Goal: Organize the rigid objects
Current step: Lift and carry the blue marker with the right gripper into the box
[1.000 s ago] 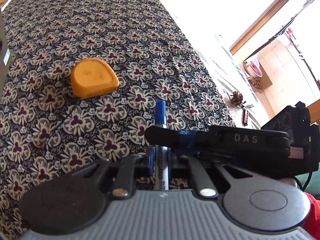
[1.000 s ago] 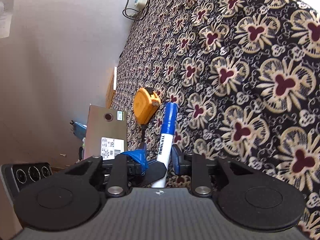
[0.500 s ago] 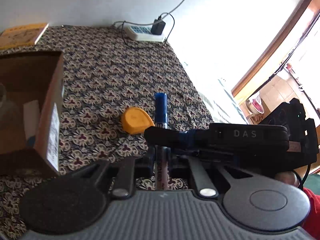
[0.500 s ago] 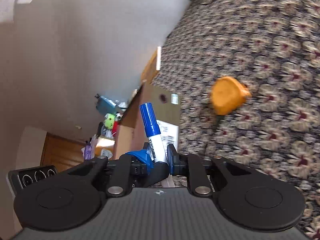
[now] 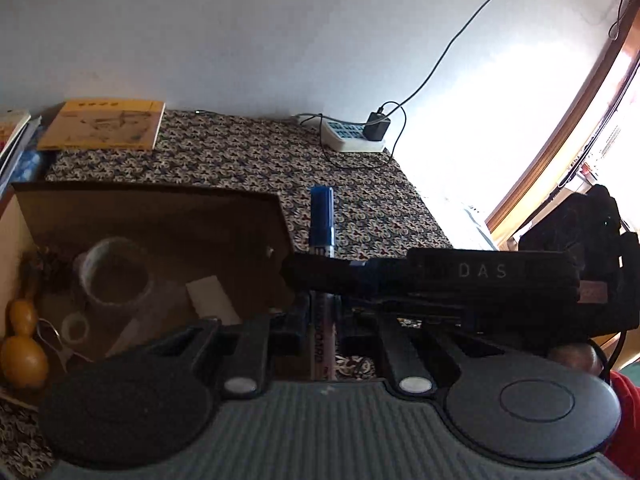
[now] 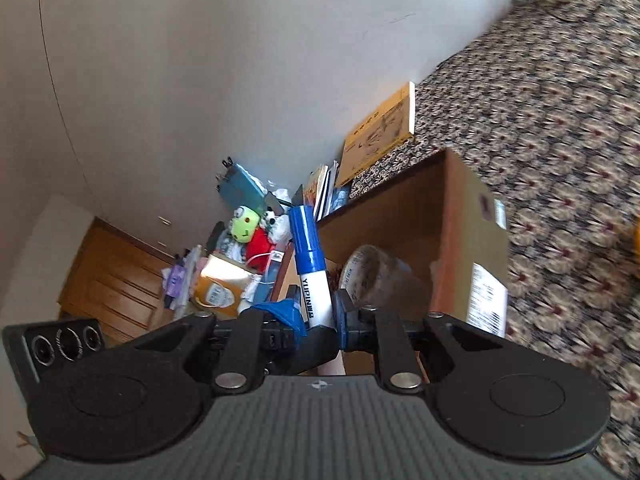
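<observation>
Both grippers are clamped on one blue-capped whiteboard marker (image 5: 322, 224): the left gripper (image 5: 320, 316) has its jaws closed on the white barrel, and in the left wrist view the right gripper (image 5: 432, 280), a black body marked "DAS", crosses in front from the right and meets the marker at the same spot. In the right wrist view the right gripper (image 6: 320, 320) pinches the barrel just below the printed lettering, the marker (image 6: 310, 264) tilted with its blue cap up and to the left. The marker is held in the air at the near right corner of an open cardboard box (image 5: 152, 208), which stands on a floral-patterned cloth (image 5: 240, 160). Inside the box lie a roll of tape (image 5: 114, 272), a smaller white ring (image 5: 75, 327), a yellow gourd-shaped object (image 5: 22, 344) and a white slip (image 5: 210, 300). Behind the box a yellow booklet (image 5: 102, 124) lies flat by the wall, and a white power strip (image 5: 352, 136) with a black plug sits farther right.
</observation>
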